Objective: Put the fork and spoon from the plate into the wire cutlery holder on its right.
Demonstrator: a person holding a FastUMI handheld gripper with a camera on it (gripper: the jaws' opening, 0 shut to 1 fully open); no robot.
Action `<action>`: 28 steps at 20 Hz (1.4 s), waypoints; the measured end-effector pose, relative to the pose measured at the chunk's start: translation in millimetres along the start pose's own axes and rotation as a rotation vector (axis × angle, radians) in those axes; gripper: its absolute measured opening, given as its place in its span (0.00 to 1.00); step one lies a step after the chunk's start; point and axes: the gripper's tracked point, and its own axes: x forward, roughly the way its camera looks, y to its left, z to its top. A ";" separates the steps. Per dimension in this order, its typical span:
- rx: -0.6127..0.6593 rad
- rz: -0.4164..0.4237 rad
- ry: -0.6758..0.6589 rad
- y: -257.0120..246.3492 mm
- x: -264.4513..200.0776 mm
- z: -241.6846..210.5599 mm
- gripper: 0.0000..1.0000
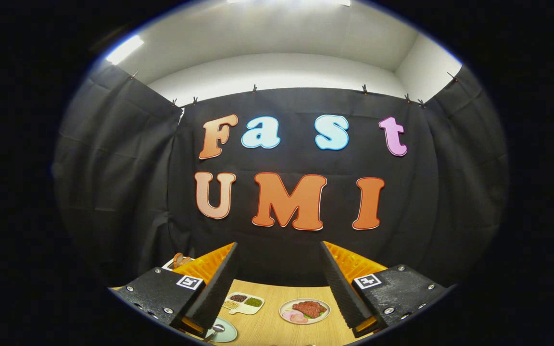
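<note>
Black cloth hangs round the booth under a white ceiling, and a pale wooden table (277,307) runs beneath it. The gripper (278,283) is held high and level, facing the cloth more than the tabletop. Its two fingers are spread wide with nothing between them.

Working outward from the fingers: at about seven o'clock, tucked under the left finger's tip, sits one pale green plate (226,331), and on it I can make out the bowl of one spoon (218,328). The fork I cannot pick out, as the finger covers most of the plate. The wire cutlery holder should stand to the plate's right, but I cannot make it out from here.

Further out, in the gap between the fingers, at around eleven o'clock from the plate, lies one divided tray (244,303) with three fillings, dark, green and yellowish. At about one o'clock from the plate is one round dish of food (304,311), with meat and pale slices. Behind the left finger something brown (181,260) sits on a white base; I can't tell what it is.

To my eye nothing is grasped yet, so this looks like the approach. The next move calls for tipping down toward the plate, finding a handle, and closing across it.
</note>
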 end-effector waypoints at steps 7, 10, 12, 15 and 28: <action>0.028 0.006 0.029 14.4 7.9 -9.0 0.98; 0.039 0.041 0.113 37.1 10.5 -39.8 0.98; 0.043 0.060 0.180 52.2 11.2 -63.2 0.98; 0.046 0.074 0.246 74.5 11.4 -86.3 0.99; 0.054 0.164 0.862 157.3 3.8 -265.2 0.98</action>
